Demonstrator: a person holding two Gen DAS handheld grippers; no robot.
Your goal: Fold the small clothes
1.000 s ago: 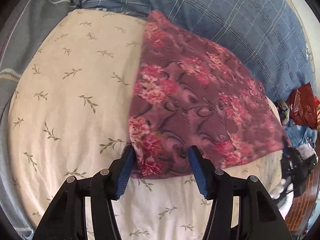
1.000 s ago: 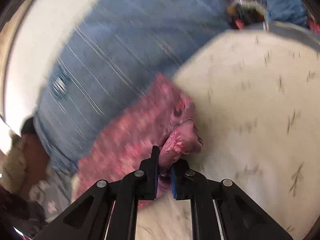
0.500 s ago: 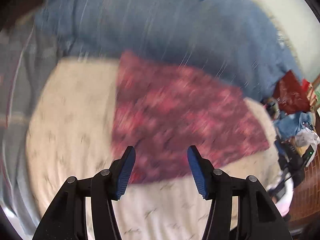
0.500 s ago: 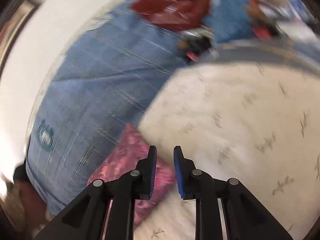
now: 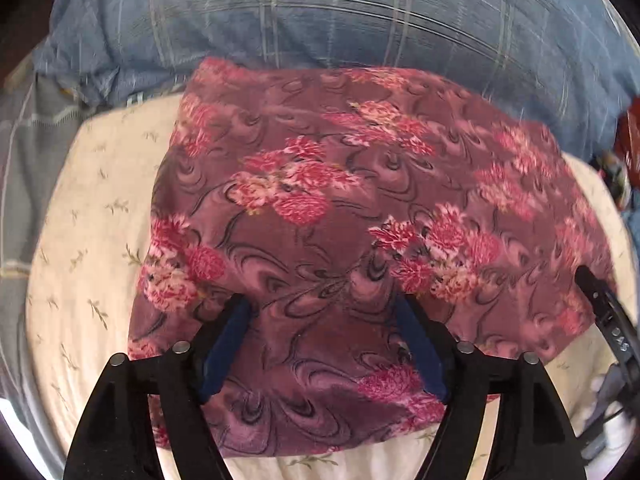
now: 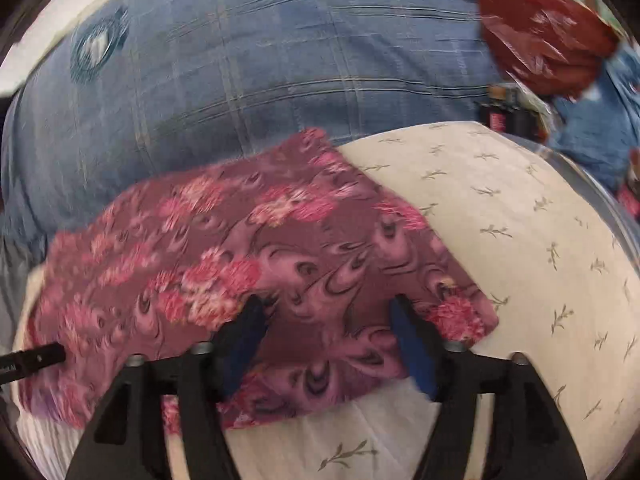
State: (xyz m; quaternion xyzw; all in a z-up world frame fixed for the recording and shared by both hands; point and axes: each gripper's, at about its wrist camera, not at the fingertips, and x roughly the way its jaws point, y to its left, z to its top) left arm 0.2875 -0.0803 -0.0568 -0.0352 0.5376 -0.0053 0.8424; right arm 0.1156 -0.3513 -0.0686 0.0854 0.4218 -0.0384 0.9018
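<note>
My left gripper (image 5: 324, 312) hangs over the purple floral-print cloth (image 5: 360, 240), jaws opening — fabric lies beneath them, unpinched. My right gripper (image 6: 326, 312) is likewise opening above the same cloth, gripping nothing. The cloth lies flat on the cream leaf-patterned pillow (image 5: 92, 240), its far edge against the blue checked blanket (image 5: 340, 20). Only the right wrist view shows the crumpled dark red plastic bag (image 6: 540, 36) clearly.
</note>
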